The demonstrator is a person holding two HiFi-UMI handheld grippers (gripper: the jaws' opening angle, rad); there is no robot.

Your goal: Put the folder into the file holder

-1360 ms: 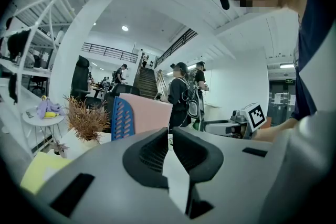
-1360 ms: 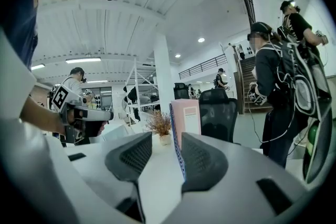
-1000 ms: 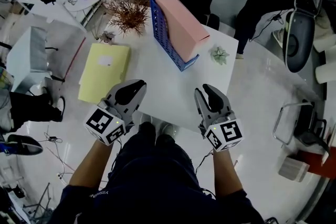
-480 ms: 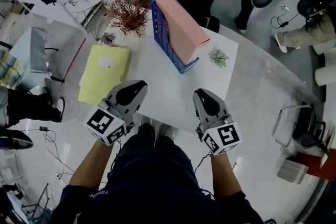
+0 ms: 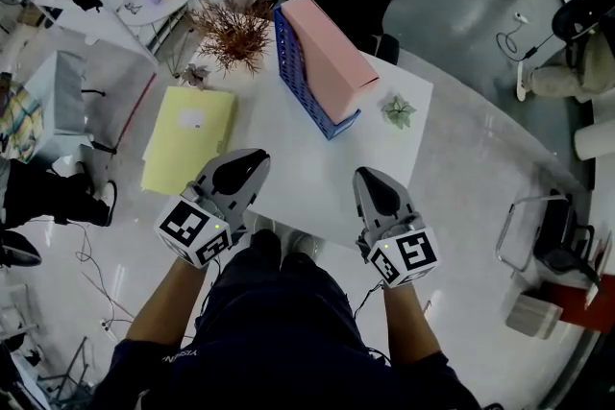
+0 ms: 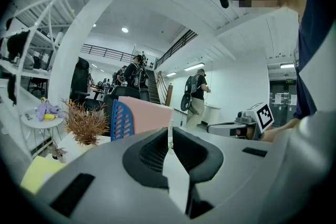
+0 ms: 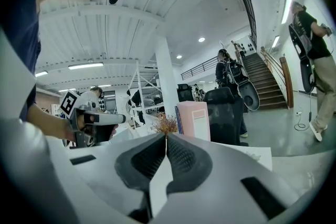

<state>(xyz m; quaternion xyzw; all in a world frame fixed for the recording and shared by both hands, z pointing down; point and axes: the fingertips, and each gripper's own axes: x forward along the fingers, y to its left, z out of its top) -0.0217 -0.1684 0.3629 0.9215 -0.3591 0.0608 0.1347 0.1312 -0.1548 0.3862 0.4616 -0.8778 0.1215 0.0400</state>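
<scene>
The yellow folder [image 5: 187, 134] is seen lying flat on the desk [image 5: 317, 158], left of the blue file holder [image 5: 300, 72], in which a pink folder [image 5: 332, 48] is stood upright (which one the task means cannot be told). The left hand-held gripper [image 5: 252, 160] is kept clenched on nothing. The right hand-held gripper [image 5: 368, 180] is shut too, its jaws having just been closing with nothing between them, both parked at the near edge, probably to keep clear.

Office: swivel chairs [image 6: 80, 80], shelving [image 7: 137, 93], staircase [image 7: 269, 77]
</scene>
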